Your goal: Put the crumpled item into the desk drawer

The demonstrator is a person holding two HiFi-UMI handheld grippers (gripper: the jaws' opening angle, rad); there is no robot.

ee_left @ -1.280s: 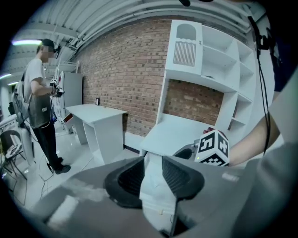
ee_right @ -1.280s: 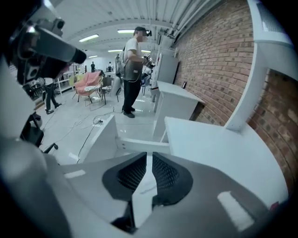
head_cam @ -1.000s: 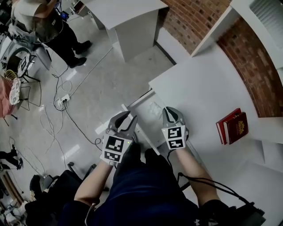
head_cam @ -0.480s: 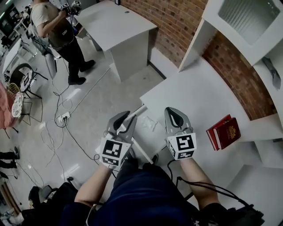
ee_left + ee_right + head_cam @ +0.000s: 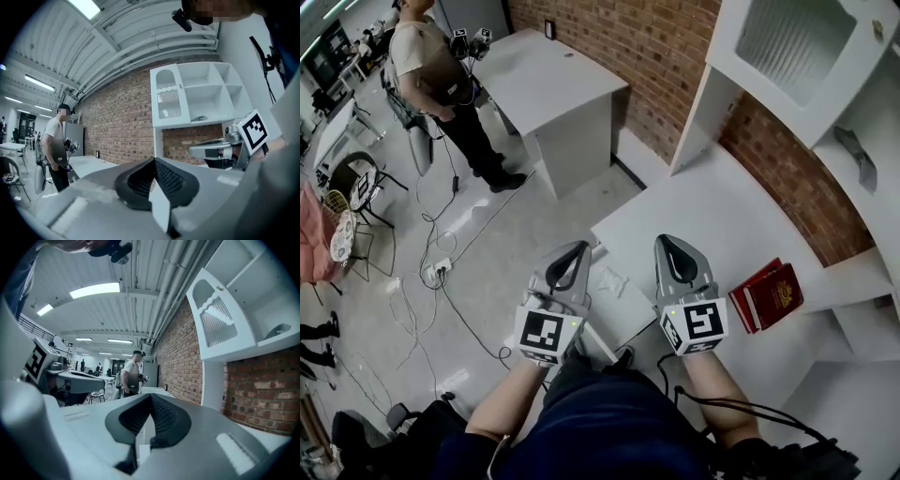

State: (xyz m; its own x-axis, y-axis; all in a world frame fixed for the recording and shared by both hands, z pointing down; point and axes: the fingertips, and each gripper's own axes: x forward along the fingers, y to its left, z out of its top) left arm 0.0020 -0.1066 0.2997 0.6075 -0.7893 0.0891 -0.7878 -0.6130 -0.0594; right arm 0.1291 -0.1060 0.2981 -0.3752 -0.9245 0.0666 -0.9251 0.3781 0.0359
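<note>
A crumpled clear item (image 5: 609,280) lies in the pulled-out drawer (image 5: 623,310) at the left end of the white desk (image 5: 712,211). My left gripper (image 5: 575,251) hovers above the drawer's left side, shut and empty. Over the desk's front edge, right of the item, my right gripper (image 5: 670,244) is also shut on nothing. In the left gripper view the left gripper (image 5: 153,165) points level at the brick wall with its dark pads together. The right gripper (image 5: 150,400) looks the same in the right gripper view. Neither touches the item.
A red book (image 5: 766,295) lies on the desk to the right. White shelves (image 5: 797,56) hang on the brick wall. Another white desk (image 5: 548,80) stands beyond, with a person (image 5: 431,66) beside it. Cables and a power strip (image 5: 436,272) lie on the floor at left.
The left jaws have gone from open to shut with nothing in them. Both grippers now sit lower in the head view, which has tilted up to show more wall and shelving.
</note>
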